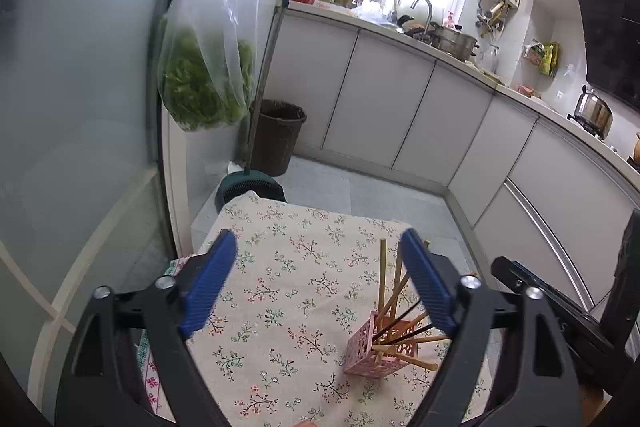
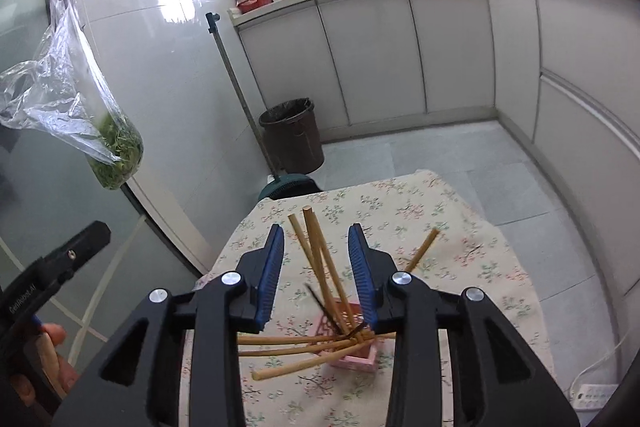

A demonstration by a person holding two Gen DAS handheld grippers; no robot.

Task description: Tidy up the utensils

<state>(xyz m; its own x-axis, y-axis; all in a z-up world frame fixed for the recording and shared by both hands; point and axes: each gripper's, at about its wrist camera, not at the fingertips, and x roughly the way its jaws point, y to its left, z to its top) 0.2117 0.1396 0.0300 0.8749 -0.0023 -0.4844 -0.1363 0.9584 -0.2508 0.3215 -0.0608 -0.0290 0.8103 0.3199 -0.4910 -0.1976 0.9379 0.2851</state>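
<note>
A small kitchen with white cabinets, a dark waste bin (image 2: pixel 292 137) against the wall and a bag of greens (image 1: pixel 204 83) hanging at the upper left surrounds a tabletop (image 1: pixel 288 267) under a floral cloth. Low and right of centre in the left wrist view stands the pink holder (image 1: pixel 380 351), a perforated square cup placed well in from the cloth's edges, likely so it stays steady while sticks drop in. The chopsticks (image 2: pixel 320 259), mostly bamboo with some dark ones, fan out of it at loose angles, several leaning far over the rim, which suggests they were let fall rather than aligned. The left claw (image 1: pixel 318 247) hangs spread wide over bare cloth with nothing between its blue pads, apparently done with its part. The right claw (image 2: pixel 316 239) sits directly above the holder, partly released, its pads flanking the upright bamboo sticks without pressing on them, a pose that fits letting go over the cup. The job looks close to finished, since no stray chopstick shows on the cloth.
</note>
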